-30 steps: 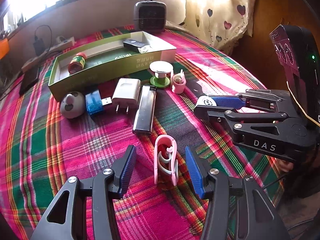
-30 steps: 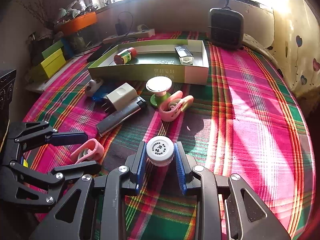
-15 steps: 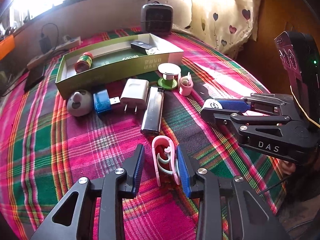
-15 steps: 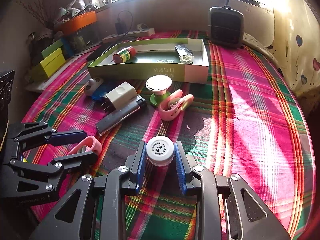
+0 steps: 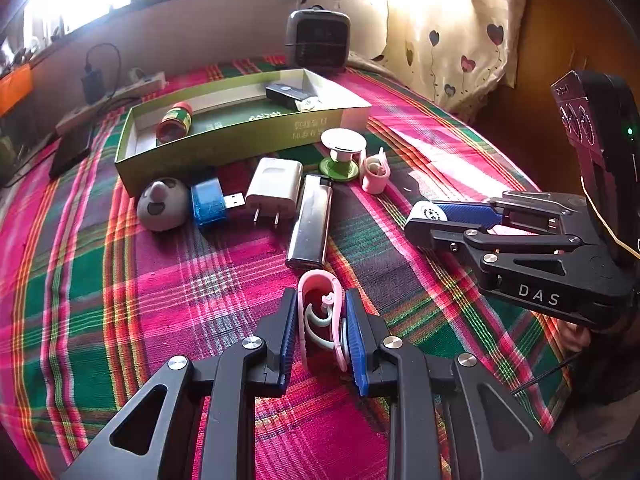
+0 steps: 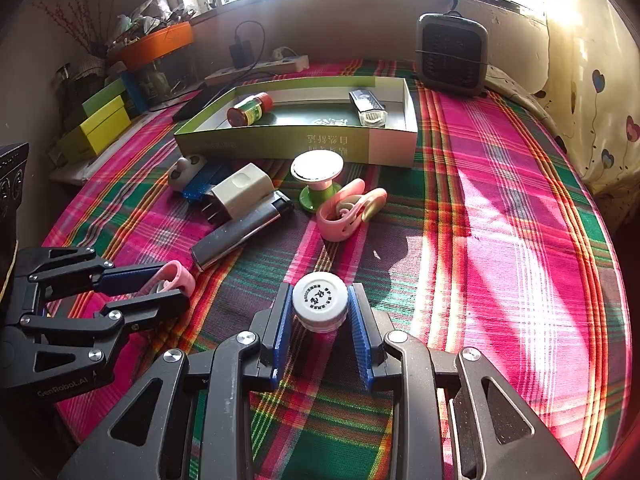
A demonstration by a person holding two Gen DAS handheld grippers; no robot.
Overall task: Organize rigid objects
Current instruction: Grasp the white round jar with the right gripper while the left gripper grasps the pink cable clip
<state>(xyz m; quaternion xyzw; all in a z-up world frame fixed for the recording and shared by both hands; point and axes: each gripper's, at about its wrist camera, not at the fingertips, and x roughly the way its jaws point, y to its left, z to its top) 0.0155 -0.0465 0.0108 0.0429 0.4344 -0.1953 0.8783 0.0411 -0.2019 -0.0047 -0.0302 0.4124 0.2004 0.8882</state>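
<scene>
Pink clip (image 5: 320, 320) squeezed by left hand-held gripper (image 5: 320, 330), its base hidden.

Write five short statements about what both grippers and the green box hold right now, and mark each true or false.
1. The left gripper is closed on a pink clip. True.
2. The right gripper holds the silver lighter. False: its fingers sit on either side of a white-capped bottle, and the lighter lies free on the plaid cloth.
3. The green box has nothing in it. False: a red-capped jar and a small black and clear item lie inside.
4. A second pink clip lies on the cloth near the green-based spool. True.
5. The white charger is inside the box. False: it lies on the cloth in front of it.
</scene>
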